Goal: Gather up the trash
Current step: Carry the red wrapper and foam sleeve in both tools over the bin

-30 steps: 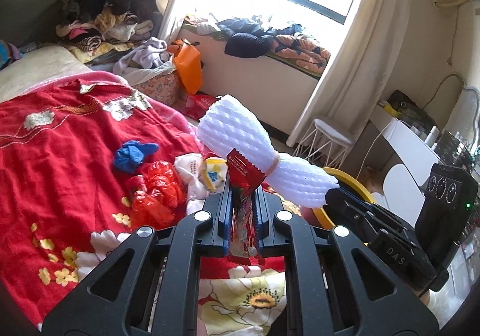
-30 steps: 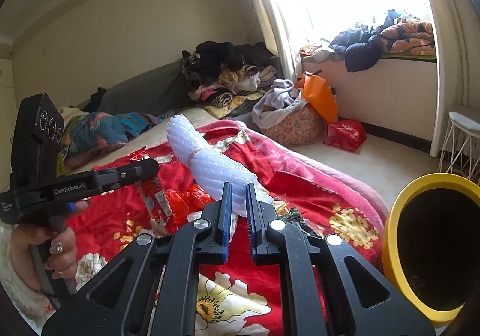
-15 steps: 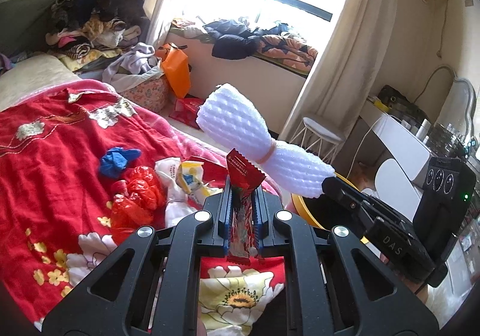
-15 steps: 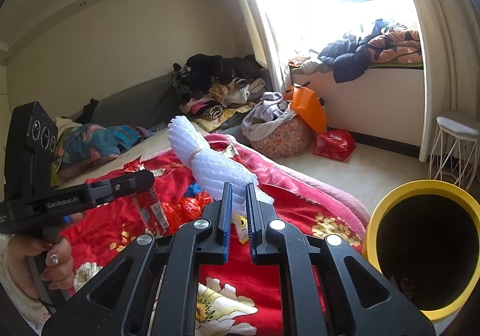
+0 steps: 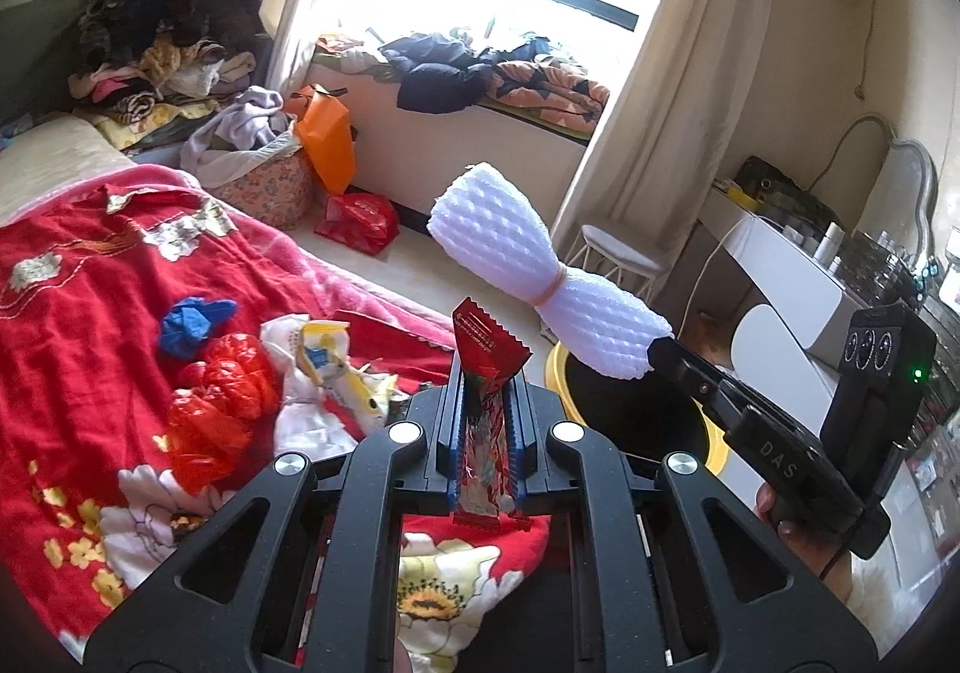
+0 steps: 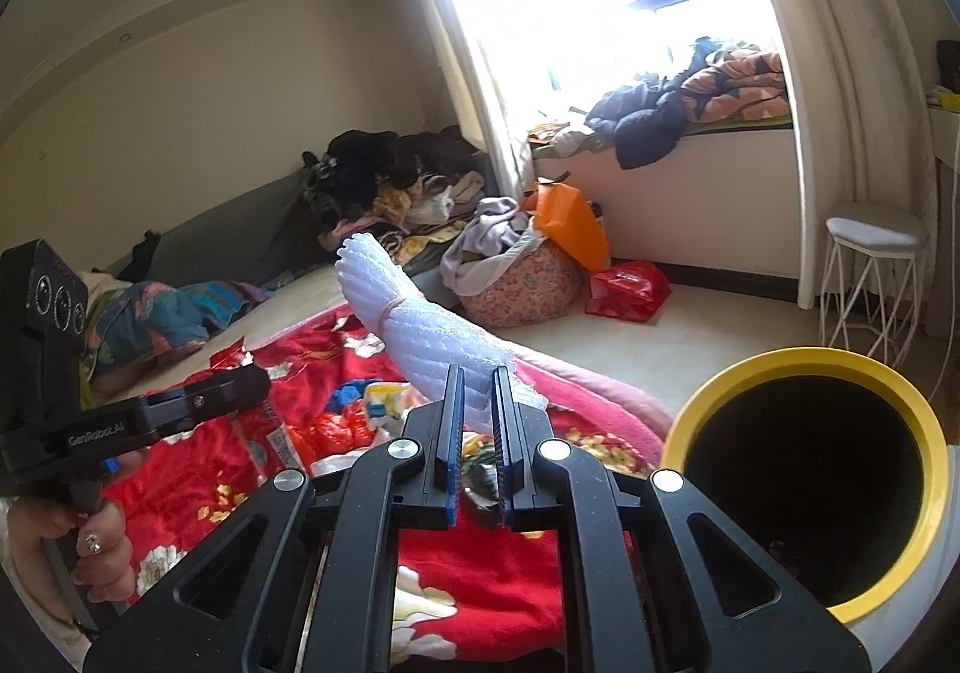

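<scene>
My left gripper (image 5: 485, 373) is shut on a red snack wrapper (image 5: 487, 358) that stands upright between its pads. My right gripper (image 6: 477, 379) is shut on one end of a white foam-net bundle (image 6: 420, 325) tied in the middle with a rubber band; the same bundle (image 5: 540, 289) shows in the left wrist view, held out over the bed's edge. A yellow-rimmed bin (image 6: 804, 469) with a dark inside stands on the floor just right of the bed. More trash lies on the red blanket (image 5: 78, 325): a red plastic bag (image 5: 222, 409), a blue scrap (image 5: 192, 322) and pale wrappers (image 5: 324, 367).
A white wire stool (image 6: 870, 277) stands by the curtain beyond the bin. A floral basket of clothes (image 6: 516, 283), an orange bag (image 6: 570, 229) and a red bag (image 6: 630, 289) sit on the floor near the window bench. A white desk (image 5: 780, 277) is at the right.
Both grippers have swung right with their loads, from over the bed toward the yellow bin. The bin fills more of the right wrist view, and the trash pile has slid left.
</scene>
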`<state>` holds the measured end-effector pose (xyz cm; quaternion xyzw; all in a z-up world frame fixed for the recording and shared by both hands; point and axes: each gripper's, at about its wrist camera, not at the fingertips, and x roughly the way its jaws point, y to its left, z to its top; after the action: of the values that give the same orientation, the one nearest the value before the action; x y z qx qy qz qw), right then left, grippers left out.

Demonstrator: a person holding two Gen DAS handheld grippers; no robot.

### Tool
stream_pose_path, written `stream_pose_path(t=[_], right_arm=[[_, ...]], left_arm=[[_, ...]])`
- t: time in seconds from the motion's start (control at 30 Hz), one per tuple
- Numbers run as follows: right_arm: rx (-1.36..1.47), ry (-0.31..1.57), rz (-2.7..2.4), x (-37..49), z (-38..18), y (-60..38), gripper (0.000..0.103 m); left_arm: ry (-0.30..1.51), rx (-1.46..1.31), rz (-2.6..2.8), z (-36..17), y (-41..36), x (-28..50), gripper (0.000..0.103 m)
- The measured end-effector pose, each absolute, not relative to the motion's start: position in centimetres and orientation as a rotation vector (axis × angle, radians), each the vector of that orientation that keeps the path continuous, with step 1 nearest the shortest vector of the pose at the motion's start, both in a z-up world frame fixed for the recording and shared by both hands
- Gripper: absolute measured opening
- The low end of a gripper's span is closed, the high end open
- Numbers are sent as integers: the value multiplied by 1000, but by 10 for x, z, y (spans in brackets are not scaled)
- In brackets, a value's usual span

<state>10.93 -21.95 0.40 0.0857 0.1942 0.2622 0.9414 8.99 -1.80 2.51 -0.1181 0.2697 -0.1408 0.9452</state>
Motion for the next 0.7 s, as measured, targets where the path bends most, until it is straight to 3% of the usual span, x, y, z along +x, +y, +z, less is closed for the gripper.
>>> stream_pose_path(t=[0.7], right_arm=[[255, 413, 339, 112, -2, -281, 9]], left_arm=[[555, -190, -380, 24, -72, 97, 8]])
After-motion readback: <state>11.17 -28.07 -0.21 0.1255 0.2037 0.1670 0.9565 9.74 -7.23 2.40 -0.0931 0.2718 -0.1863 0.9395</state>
